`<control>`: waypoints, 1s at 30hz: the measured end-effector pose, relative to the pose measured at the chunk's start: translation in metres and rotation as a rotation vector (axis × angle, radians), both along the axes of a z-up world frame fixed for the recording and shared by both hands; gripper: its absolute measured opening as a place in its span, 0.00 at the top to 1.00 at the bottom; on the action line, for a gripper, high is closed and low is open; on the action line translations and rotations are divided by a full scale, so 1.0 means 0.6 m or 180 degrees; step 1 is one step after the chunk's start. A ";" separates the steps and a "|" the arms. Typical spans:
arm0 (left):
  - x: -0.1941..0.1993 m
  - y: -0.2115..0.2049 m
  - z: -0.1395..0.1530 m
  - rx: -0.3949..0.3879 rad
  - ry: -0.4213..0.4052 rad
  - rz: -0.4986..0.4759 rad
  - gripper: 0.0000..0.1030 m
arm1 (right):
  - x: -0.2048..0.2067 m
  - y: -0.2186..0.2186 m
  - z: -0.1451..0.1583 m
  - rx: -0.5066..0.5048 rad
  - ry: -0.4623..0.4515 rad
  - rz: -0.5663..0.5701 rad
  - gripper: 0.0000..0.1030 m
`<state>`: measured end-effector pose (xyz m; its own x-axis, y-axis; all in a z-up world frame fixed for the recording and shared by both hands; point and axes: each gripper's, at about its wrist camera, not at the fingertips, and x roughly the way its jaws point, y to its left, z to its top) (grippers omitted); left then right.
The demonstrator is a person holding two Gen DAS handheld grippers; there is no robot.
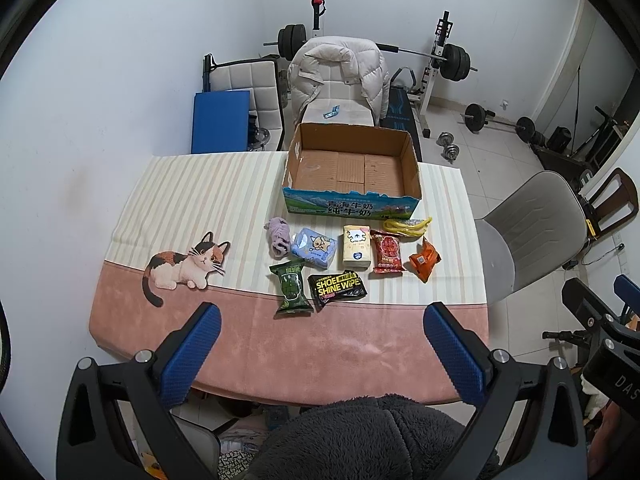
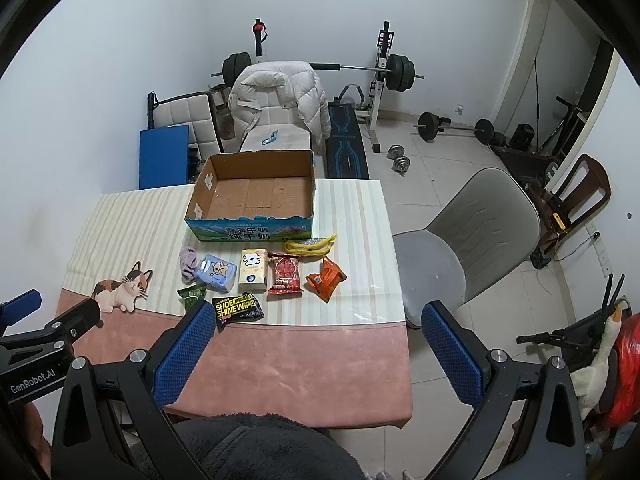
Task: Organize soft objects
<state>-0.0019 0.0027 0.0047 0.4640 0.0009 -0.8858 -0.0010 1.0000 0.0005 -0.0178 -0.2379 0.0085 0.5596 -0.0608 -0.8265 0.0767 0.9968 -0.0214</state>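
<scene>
On table (image 1: pixel 132 216), left wrist view: left gripper (image 1: pixel 322 322) spread wide, holding nothing, hovering near edge; soft packs clustered just near of cardboard box (image 1: pixel 352 200), shoe wipe pack (image 1: pixel 338 289) nearest. Right wrist view: right gripper (image 2: pixel 316 322) spread, holding nothing; purple cloth (image 2: pixel 187 264) left of blue tissue pack (image 2: pixel 216 273); box far.

Open pink strip up front, packets crowding the way to the box

The near pink band of the worktop (image 1: pixel 320 340) lies bare ahead of both hand-held grippers. Farther in, small packets (image 1: pixel 354 254) lie close together, touching or just beside one another, in front of the cardboard box (image 1: pixel 352 200), whose top is open. A grey chair (image 2: pixel 460 248) stands just beside the worktop's right edge.
</scene>
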 end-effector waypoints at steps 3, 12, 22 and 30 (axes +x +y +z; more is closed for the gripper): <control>0.000 0.000 0.000 0.0001 0.0002 -0.0005 0.00 | -0.001 0.000 0.001 -0.0001 0.0003 0.0005 0.00; -0.001 0.000 -0.001 -0.0001 -0.0003 -0.0003 0.00 | 0.000 0.001 -0.001 -0.0002 -0.0001 0.0002 0.00; 0.008 0.008 -0.004 -0.0012 0.0026 -0.0011 0.00 | 0.002 0.002 0.001 0.0027 0.0026 0.0006 0.00; 0.057 0.018 -0.043 0.0032 0.0037 0.0092 0.00 | 0.057 -0.001 -0.049 0.0165 0.0120 -0.0037 0.00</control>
